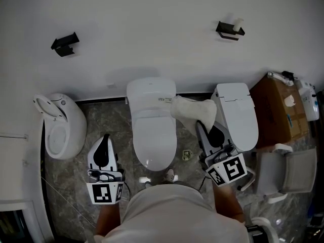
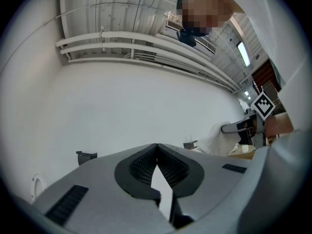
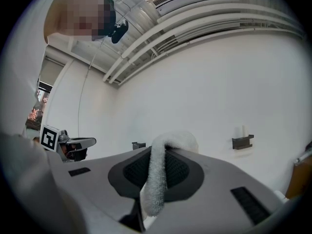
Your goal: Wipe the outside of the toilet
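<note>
Cloth (image 1: 192,113) sits centre right in the head view, clamped in the right hand-held gripper (image 1: 202,125) beside the right flank of the middle toilet (image 1: 151,130). Whether it touches the porcelain I cannot tell. The gap to the neighbouring toilet (image 1: 235,118) looks tight, so a wide stroke could knock the gripper against it. The left hand-held gripper (image 1: 105,138) hangs at the lower left of the bowl, apart from it, pointing toward the wall (image 1: 152,29).

In the left gripper view, the jaws meet at their tips with nothing between them, tilted up at the bare wall.

In the right gripper view, the jaws pinch only a narrow fold of the cloth (image 3: 157,179), with its bulk draped past the tips. A hard drag across the toilet could probably pull it free.
</note>
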A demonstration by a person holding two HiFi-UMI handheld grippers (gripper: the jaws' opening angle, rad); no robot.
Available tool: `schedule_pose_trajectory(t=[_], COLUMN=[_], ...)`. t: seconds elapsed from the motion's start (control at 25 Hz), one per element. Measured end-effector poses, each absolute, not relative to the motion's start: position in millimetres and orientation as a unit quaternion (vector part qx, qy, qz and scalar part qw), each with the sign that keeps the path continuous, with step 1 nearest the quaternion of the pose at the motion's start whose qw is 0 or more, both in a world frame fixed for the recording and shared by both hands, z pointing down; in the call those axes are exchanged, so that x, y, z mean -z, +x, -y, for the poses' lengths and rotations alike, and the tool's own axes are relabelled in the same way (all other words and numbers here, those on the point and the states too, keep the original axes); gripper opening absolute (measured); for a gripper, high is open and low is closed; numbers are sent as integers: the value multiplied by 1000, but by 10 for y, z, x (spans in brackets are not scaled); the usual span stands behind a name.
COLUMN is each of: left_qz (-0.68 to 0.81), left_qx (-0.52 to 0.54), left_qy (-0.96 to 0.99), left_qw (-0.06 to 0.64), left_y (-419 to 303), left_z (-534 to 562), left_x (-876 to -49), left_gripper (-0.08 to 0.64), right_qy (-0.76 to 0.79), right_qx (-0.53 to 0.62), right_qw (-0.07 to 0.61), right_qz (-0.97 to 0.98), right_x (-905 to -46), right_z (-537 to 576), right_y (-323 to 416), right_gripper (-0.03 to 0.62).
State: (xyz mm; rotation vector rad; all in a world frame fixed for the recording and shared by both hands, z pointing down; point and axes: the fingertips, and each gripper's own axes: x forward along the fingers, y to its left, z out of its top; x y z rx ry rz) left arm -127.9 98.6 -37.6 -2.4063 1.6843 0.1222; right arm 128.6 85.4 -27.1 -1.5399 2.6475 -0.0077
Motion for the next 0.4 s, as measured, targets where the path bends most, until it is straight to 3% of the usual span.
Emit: schedule_pose_trajectory(t=[0.4], left_qz=[-569], left_qx=[-36], left_qy=[-815], left_qw=[105], left_y=[-1308], left_z=[-1096], left_x=[372], left_gripper=[18], right_qy=[-506], right_qx=[0], right_qw=[40], right_qz=[-861], right_x=[310], right_z=[-949], right_y=[1257], right_gripper=[69])
